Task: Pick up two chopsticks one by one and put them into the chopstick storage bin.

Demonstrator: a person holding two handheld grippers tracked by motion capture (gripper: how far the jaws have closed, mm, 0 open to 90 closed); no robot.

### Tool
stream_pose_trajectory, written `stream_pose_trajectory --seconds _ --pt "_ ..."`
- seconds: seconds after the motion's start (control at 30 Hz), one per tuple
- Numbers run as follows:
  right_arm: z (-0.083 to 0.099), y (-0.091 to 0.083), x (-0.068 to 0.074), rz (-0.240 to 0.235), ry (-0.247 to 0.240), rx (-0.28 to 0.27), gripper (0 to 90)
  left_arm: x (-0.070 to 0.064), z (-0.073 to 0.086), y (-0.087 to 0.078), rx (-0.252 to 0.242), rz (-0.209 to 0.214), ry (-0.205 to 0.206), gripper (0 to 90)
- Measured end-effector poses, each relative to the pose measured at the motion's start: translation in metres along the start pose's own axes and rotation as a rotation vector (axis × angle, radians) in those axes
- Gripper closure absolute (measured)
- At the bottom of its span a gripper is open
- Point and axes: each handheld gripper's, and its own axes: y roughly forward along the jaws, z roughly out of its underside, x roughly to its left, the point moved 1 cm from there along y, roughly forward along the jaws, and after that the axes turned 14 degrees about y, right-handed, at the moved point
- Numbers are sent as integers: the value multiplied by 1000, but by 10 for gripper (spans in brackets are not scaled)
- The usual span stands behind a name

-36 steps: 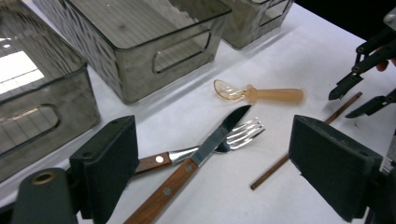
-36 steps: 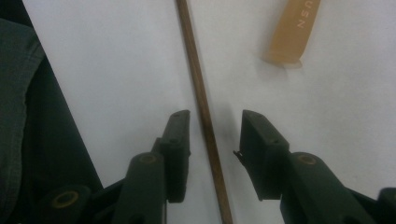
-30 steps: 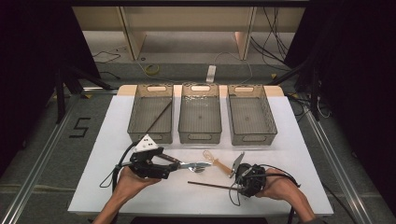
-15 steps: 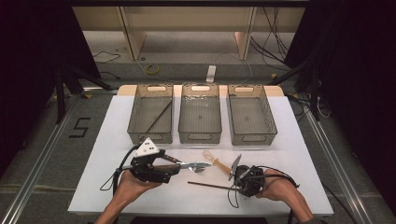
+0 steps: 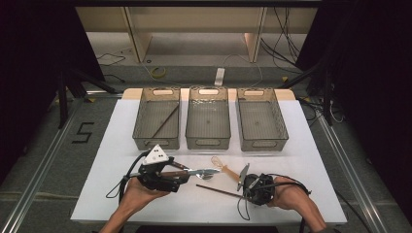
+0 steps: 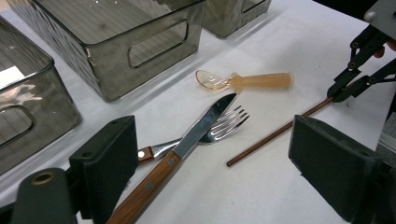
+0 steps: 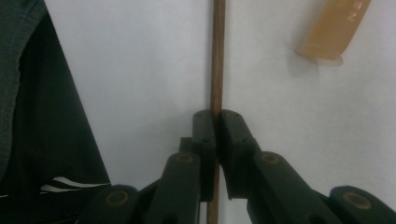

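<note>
A thin brown chopstick (image 7: 217,56) lies on the white table (image 5: 311,145), near the front edge and right of centre. It is a straight, slim, dark reddish-brown stick. In the right gripper view, the right gripper (image 7: 216,122) has its two black jaws pressed together on the stick, pinching it near one end. In the high view that gripper (image 5: 250,188) sits at the stick's right end, the person's hand behind it.

Just left of the stick lie a wooden-handled knife (image 6: 187,149) crossed over a metal fork (image 6: 219,127), and beyond them a translucent amber spoon (image 6: 243,80). The left gripper (image 5: 172,182) rests over the knife handle; in its own view its jaws (image 6: 224,168) stand wide apart, the knife between them, holding nothing.

Three grey bins stand in a row at the far side; the left bin (image 5: 141,121) holds another chopstick (image 5: 165,121).

Compared with a second ago, the left gripper has shifted slightly; the right gripper stays at the chopstick's end.
</note>
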Motion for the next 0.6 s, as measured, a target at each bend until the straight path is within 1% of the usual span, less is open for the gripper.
stream_pose_trajectory --seconds 0.07,0.13,0.2,0.23,0.4,0.47,0.53,0.6 --pt "0 -4 2 1 0 -13 854 -1 -1 1 2 8 1 151" --pt "-1 -8 3 3 -11 -36 854 -1 -1 1 10 8 26 151" --pt "-3 -12 4 10 -18 -53 854 0 -2 1 6 23 19 152" --pt "-3 -14 5 8 -30 -58 854 -1 -2 2 9 31 20 152" --pt "-11 -20 11 10 -57 -78 854 -11 -7 10 46 66 72 152" --pt "-16 -22 12 12 -81 -82 853 -15 -9 14 75 73 102 153" --pt "-19 -24 15 15 -85 -90 853 -19 -10 19 101 79 135 153" --pt "-22 -26 16 17 -88 -99 853 -23 -12 22 116 101 154 154"
